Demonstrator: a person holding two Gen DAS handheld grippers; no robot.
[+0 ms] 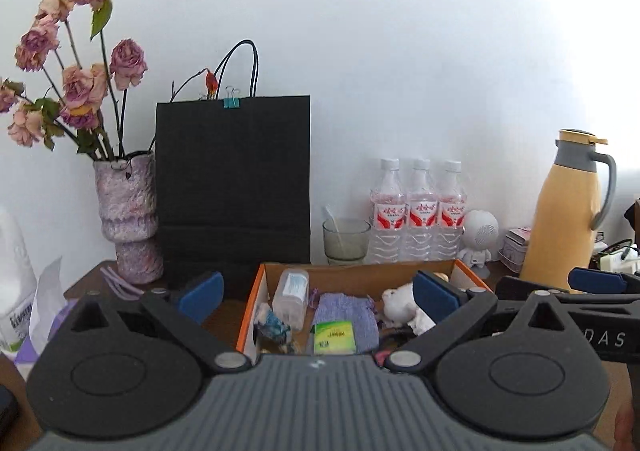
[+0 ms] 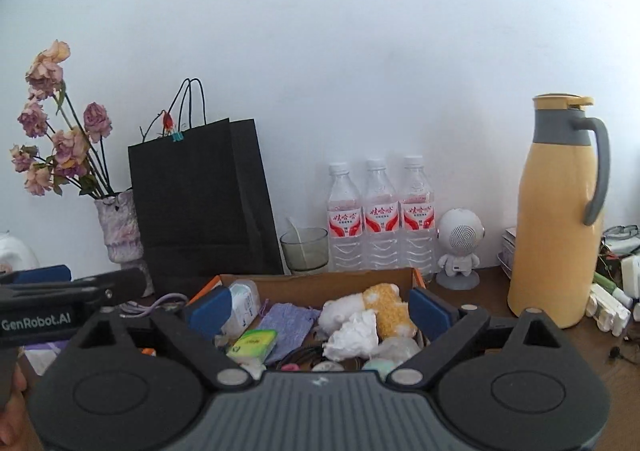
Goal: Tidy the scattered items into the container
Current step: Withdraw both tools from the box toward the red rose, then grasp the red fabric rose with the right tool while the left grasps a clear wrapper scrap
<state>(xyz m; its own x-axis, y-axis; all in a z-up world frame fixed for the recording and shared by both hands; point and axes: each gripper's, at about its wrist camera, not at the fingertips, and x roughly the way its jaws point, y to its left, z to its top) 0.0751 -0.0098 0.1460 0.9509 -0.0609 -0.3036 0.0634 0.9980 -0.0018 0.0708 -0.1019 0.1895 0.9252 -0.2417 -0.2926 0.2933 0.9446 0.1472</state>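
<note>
Cardboard, with an orange rim, makes up the open box [image 1: 256, 299] that sits just ahead of both pairs of tongs, already holding a jumble of small things. Both tongs are held side by side, pointing at it. The left tongs [image 1: 318, 295] stand wide apart with nothing between the blue pads; past them lie a small clear bottle [image 1: 291, 297], a lilac pouch [image 1: 346, 315] and a green packet [image 1: 334, 337]. The right tongs [image 2: 320, 307] are spread wide too and grip nothing; beyond them, inside the box, rest a crumpled white tissue [image 2: 354, 335] and a yellow-and-white plush toy [image 2: 384, 305]. Farther off behind the box, against the white wall, stand a black paper bag [image 1: 234, 179], a drinking glass [image 1: 346, 241] and three water bottles [image 1: 420, 211]. To the left of the left tongs is a vase of dried roses [image 1: 128, 211]; to the right of the right tongs stands a yellow thermos jug [image 2: 556, 219] on the brown table [image 2: 560, 347].
</note>
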